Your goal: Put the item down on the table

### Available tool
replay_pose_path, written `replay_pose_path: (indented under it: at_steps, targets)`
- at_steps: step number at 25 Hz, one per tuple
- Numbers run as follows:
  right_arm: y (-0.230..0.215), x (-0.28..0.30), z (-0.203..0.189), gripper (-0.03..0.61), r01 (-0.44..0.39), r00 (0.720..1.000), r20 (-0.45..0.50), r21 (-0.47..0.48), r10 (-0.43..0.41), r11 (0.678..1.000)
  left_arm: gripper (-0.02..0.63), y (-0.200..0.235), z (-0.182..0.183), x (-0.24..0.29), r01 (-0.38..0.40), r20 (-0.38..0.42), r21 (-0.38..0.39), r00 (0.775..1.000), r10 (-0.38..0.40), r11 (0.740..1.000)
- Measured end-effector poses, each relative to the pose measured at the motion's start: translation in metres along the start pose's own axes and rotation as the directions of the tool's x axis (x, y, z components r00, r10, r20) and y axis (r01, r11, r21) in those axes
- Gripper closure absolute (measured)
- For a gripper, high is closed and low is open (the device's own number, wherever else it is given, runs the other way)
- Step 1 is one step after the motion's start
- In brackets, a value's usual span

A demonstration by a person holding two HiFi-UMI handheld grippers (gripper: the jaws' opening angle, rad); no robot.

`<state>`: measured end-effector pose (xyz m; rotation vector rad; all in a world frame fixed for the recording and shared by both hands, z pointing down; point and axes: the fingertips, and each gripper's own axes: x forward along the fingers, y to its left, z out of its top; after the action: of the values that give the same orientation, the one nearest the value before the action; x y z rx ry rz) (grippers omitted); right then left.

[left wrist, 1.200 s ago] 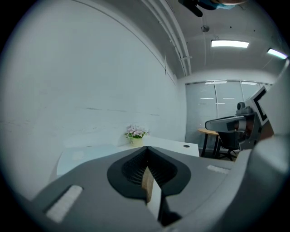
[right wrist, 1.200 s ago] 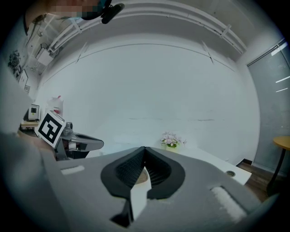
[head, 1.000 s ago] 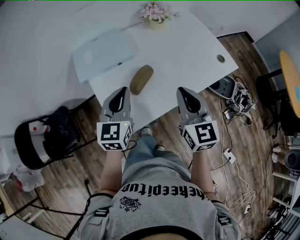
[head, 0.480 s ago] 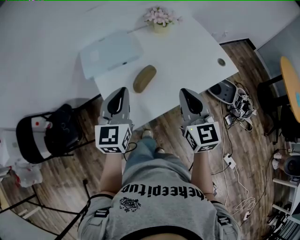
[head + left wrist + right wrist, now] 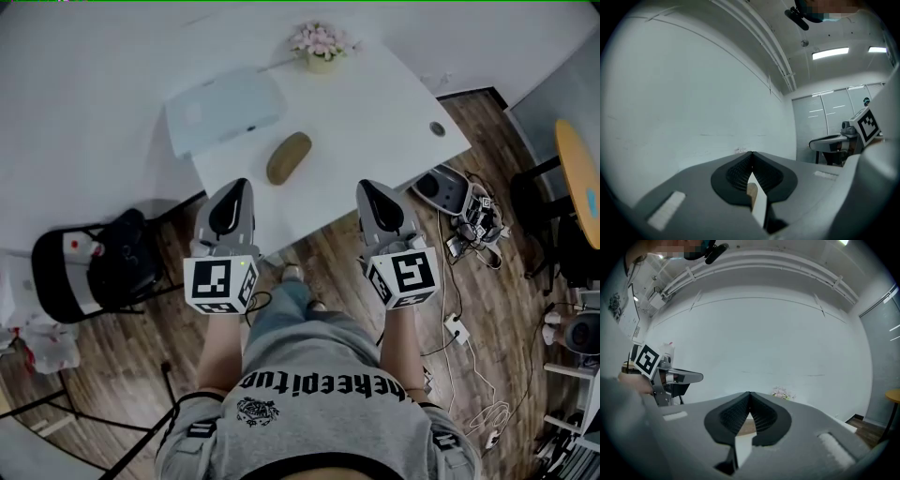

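A brown oval case (image 5: 288, 157) lies flat on the white table (image 5: 375, 122), near its front edge. My left gripper (image 5: 236, 187) hovers over the front edge, just below and left of the case, shut and empty. My right gripper (image 5: 370, 190) hangs at the same height to the right of the case, also shut with nothing in it. In the left gripper view the jaws (image 5: 751, 157) meet at the tips, and a sliver of the case (image 5: 752, 190) shows behind them. The right gripper view shows the jaws (image 5: 749, 396) shut, with the flowers (image 5: 781, 393) beyond.
A closed pale laptop (image 5: 225, 111) lies on the table behind the case, and a small pot of pink flowers (image 5: 321, 42) stands at the back. A black chair (image 5: 94, 272) stands on the left. Cables and a power strip (image 5: 457, 328) lie on the wood floor at right.
The head view has shifted a little, so the table and case sit slightly higher in it. Both grippers have drawn back a little toward the person, still shut.
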<state>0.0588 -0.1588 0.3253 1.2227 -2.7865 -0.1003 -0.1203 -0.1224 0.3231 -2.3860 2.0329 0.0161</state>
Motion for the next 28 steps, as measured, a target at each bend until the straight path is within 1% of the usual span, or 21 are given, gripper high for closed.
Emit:
replay_pose_path:
  at_steps: [12,21,28]
  targets:
    - [0.009,-0.016,0.016,0.578,-0.010,0.999,0.048,-0.017,0.011,1.000,0.596,-0.002,0.023,-0.025,-0.026,0.069,-0.011,0.997,0.026,1.000]
    - [0.010,-0.030,0.026,0.578,-0.006,0.997,0.081,-0.032,0.008,0.999,0.595,-0.010,0.033,-0.035,-0.022,0.096,-0.001,0.995,0.022,1.000]
    - [0.009,-0.038,0.031,0.578,-0.006,0.995,0.097,-0.030,0.009,1.000,0.595,-0.016,0.035,-0.039,-0.023,0.097,0.004,0.995,0.023,1.000]
